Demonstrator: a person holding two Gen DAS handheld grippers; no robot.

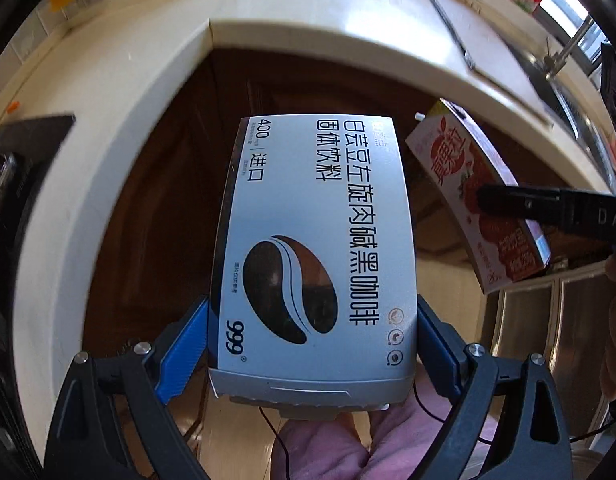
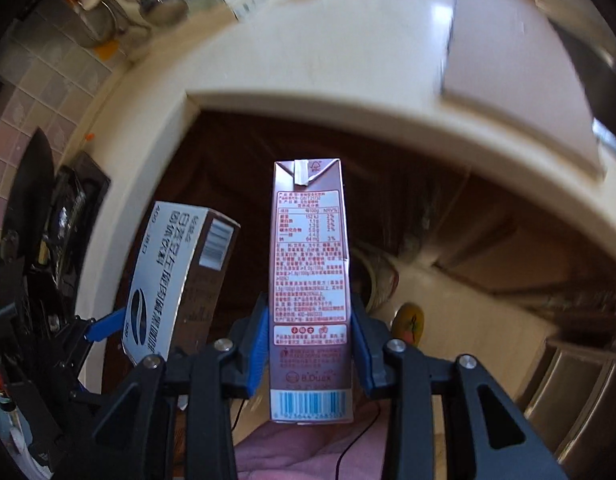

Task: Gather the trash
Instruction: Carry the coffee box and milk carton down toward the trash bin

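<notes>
Cream L-shaped tabletop point(image 1: 119, 92) over dark wood cabinet doors point(image 1: 155, 200). Tiled wall point(image 2: 31, 92) at left; black stove point(image 2: 67, 216) inset. Window daylight glares off tabletop.

The coffee box point(image 1: 314, 264) reads "999" and "400"; the drink carton point(image 2: 310, 292) reads "B.Duck".

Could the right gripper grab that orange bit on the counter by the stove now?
Probably not. The right gripper is already shut on the drink carton, so its jaws are full. The orange bit lies far off on the counter, apart from both grippers.
</notes>
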